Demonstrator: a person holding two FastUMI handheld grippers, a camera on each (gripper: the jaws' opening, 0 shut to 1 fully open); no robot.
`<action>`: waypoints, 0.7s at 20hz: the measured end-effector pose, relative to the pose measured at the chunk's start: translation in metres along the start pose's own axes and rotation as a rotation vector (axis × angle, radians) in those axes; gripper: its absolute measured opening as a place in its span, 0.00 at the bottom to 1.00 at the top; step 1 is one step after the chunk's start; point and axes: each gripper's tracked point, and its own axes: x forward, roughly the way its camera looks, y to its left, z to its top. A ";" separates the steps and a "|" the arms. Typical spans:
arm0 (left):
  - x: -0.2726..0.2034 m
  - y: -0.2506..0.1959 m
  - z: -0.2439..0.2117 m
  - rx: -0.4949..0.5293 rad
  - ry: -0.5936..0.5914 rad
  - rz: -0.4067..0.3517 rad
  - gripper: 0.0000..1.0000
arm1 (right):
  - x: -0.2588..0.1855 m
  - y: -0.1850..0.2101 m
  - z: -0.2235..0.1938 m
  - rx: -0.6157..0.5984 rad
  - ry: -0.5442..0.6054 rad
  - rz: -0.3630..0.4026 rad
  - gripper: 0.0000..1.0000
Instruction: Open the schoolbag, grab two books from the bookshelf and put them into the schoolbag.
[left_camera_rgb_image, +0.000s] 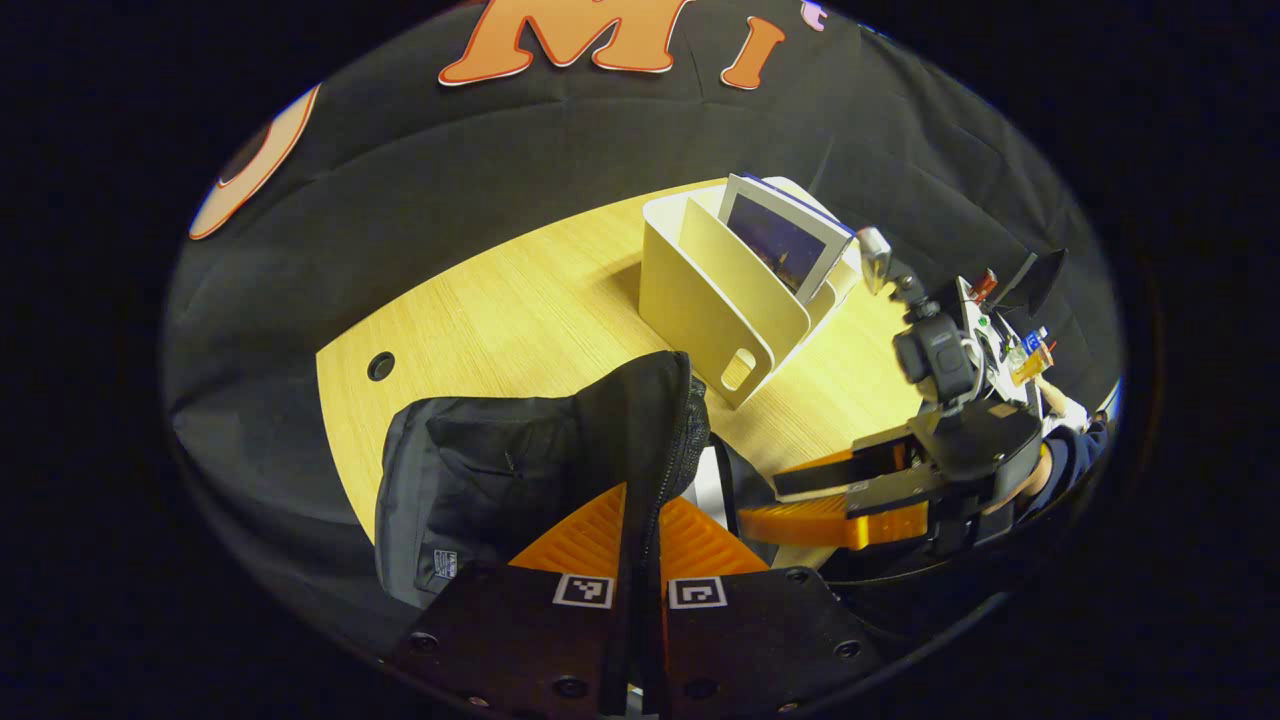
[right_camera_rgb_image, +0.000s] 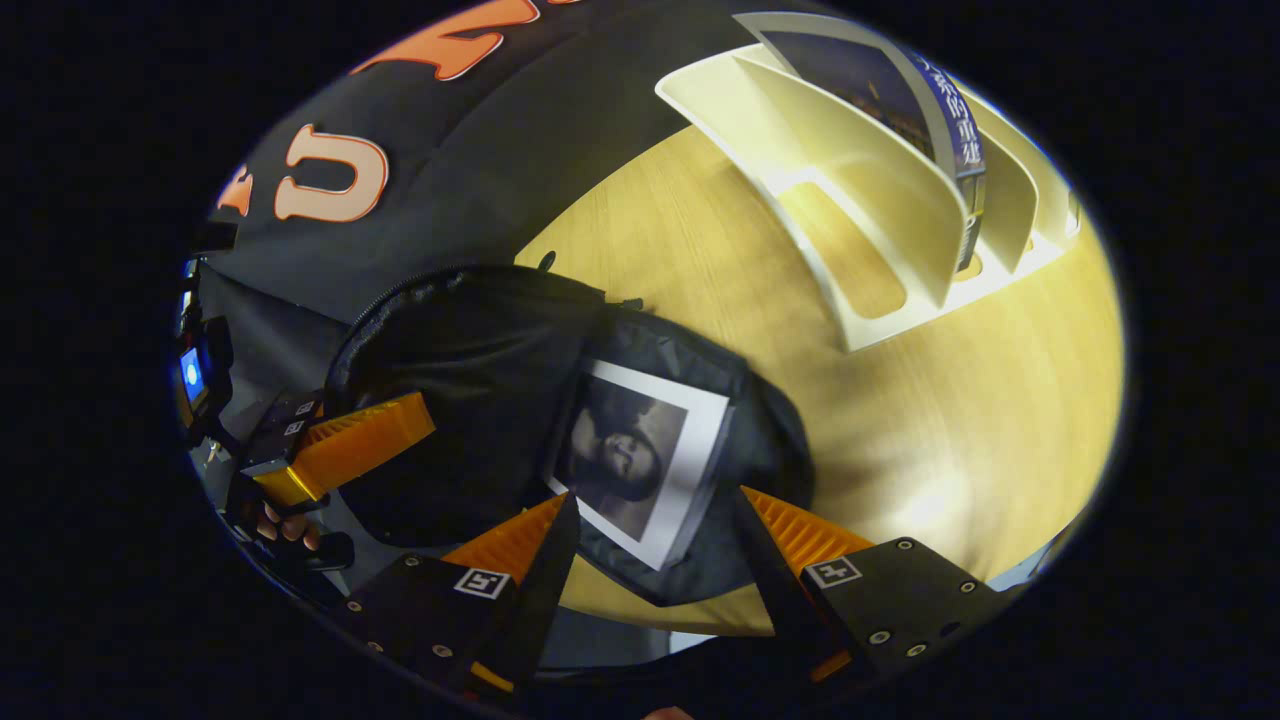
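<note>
In the schoolbag (right_camera_rgb_image: 480, 380), a book (right_camera_rgb_image: 645, 460) half hidden (lower edge tucked under fabric)

Light bright on wooden table (right_camera_rgb_image: 960, 420), white glare spot lower right in right gripper view. Black schoolbag (left_camera_rgb_image: 500, 470) dark, little detail. Edges bend, stretch, go soft. Middle sharp.
</note>
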 end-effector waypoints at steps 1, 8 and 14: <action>0.001 -0.001 -0.001 -0.001 0.000 0.000 0.06 | -0.010 -0.006 0.005 -0.018 -0.002 -0.026 0.92; 0.010 -0.005 -0.005 -0.023 0.013 0.011 0.06 | -0.066 -0.046 0.041 -0.138 0.039 -0.202 0.98; 0.017 -0.004 -0.006 -0.041 0.023 0.012 0.06 | -0.102 -0.071 0.084 -0.203 0.080 -0.293 0.99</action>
